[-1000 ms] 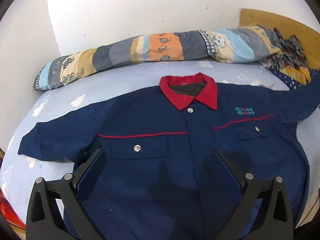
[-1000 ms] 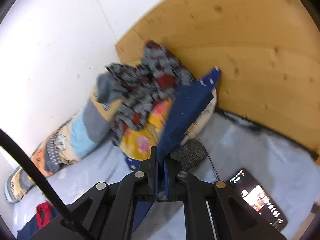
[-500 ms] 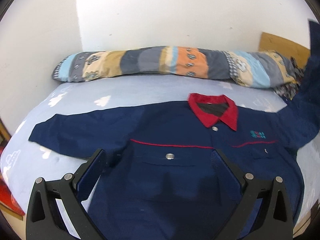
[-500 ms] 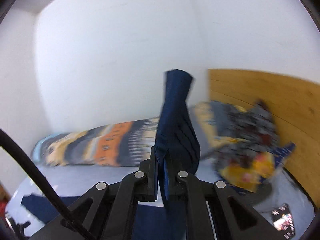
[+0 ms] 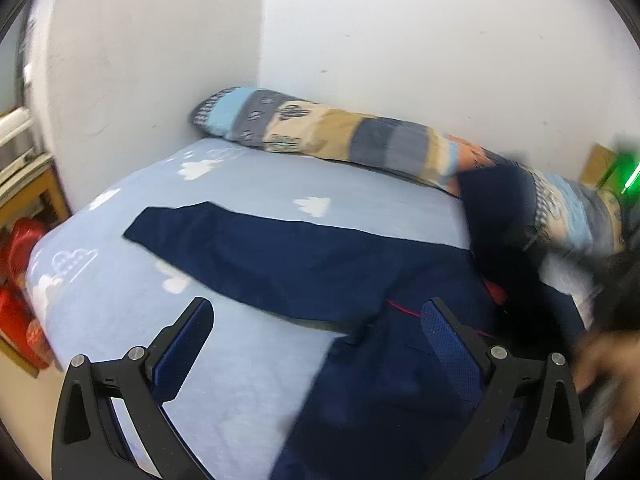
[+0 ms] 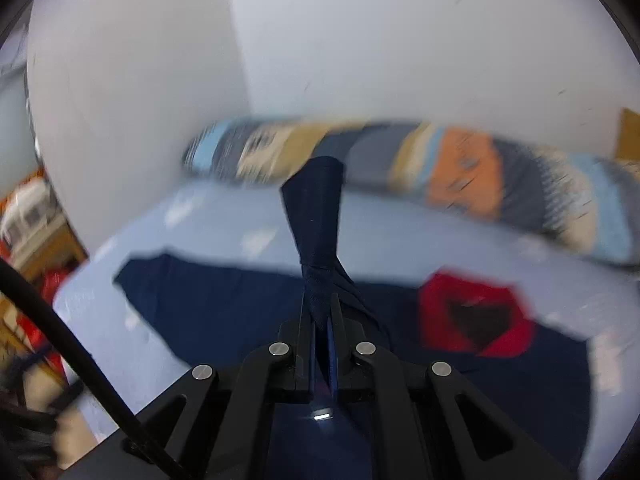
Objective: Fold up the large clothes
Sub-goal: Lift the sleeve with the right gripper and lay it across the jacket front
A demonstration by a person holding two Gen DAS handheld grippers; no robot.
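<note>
Taking the navy work jacket [image 5: 304, 264] as the landmark, it is lying front-up across the light blue cloud-print bed sheet [image 5: 240, 360]. One sleeve [image 5: 224, 236] is lying flat, stretching out to the left of the jacket's body in the left wrist view.

To the left of the jacket, off the bed's edge, something red [image 5: 20, 248] is sitting beside a wooden shelf [image 5: 36, 192]; the blur is hiding what it is.

The left hand-held gripper [image 5: 316, 328] is hovering above the jacket's lower left part, its blue-padded jaws spread wide and gripping nothing; one finger is showing over bare sheet, the other over navy cloth.

Behind the jacket, a long patchwork bolster pillow [image 5: 360, 140] is lying along the white wall [image 5: 420, 40].

The right hand-held gripper [image 6: 322, 328] is hanging above the jacket's middle, its jaws pressed together on the other sleeve [image 6: 320, 216], which is rising from between them as a twisted navy strip. To the right of that gripper, the jacket's red collar [image 6: 476, 312] is lying open on the cloth. In the left wrist view, this lifted sleeve is appearing as a dark blurred shape at the jacket's right end.
</note>
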